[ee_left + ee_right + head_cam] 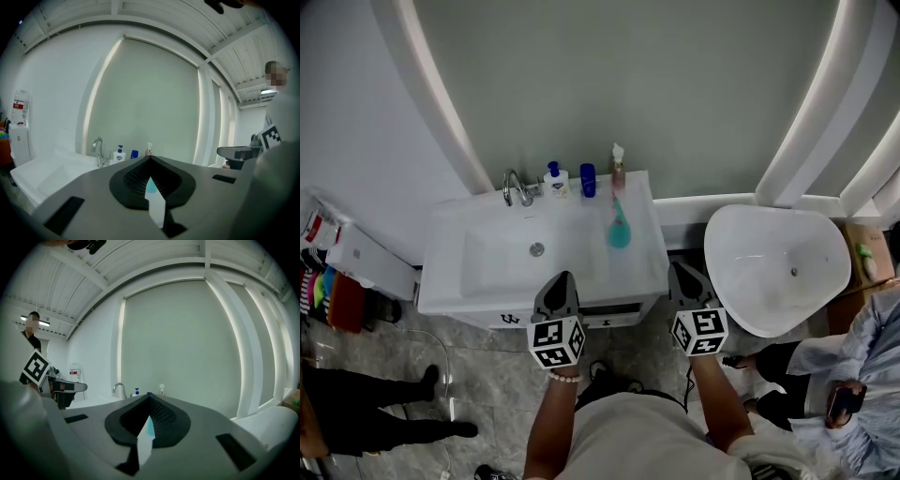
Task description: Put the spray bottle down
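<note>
Both tools are shut and empty at the front edge of the counter (450, 272), the left tool (564, 277) before the basin and the right tool (677, 268) at the right corner. The teal spray bottle (620, 228) lies flat on the counter beyond and between them. Its long axis runs front to back toward the wall, and neither hand is clearly nearer. It is apart from both, so it seems already put down.

Pale green wall (628, 75), white washbasin cabinet (450, 281), white tub (724, 225), grey marble floor (478, 375)
</note>
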`<state>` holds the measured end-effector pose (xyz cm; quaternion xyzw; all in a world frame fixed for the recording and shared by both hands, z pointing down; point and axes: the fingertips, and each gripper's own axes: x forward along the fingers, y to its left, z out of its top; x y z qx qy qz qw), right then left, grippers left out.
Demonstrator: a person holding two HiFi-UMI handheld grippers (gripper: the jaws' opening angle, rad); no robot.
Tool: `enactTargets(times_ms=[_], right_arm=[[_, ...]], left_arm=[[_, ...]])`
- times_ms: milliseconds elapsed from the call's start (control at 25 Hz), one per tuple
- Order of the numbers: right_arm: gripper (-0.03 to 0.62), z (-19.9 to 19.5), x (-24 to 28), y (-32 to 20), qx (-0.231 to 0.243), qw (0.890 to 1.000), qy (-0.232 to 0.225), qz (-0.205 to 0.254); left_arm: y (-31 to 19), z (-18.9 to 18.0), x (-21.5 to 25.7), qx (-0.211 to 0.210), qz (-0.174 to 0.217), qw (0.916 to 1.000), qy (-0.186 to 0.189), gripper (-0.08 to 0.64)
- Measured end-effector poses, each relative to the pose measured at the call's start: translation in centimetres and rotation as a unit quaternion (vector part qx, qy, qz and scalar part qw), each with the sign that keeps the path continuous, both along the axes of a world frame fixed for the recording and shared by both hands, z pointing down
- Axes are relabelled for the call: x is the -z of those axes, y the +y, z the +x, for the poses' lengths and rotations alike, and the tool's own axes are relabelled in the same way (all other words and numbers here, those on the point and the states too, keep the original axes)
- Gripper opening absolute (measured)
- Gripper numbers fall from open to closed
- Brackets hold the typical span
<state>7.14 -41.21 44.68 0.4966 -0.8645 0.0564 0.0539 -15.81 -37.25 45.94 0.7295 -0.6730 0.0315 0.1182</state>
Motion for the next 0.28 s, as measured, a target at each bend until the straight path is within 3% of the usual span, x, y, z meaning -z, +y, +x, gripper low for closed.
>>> enactTargets(times_ms=[280], right_arm=[[0.014,-0.85,0.36,-0.55,0.007,1.0,0.002,0.004]], left_arm=[[-0.62,-0.15,0.26,-0.002,0.002,1.0,-0.009,0.0]])
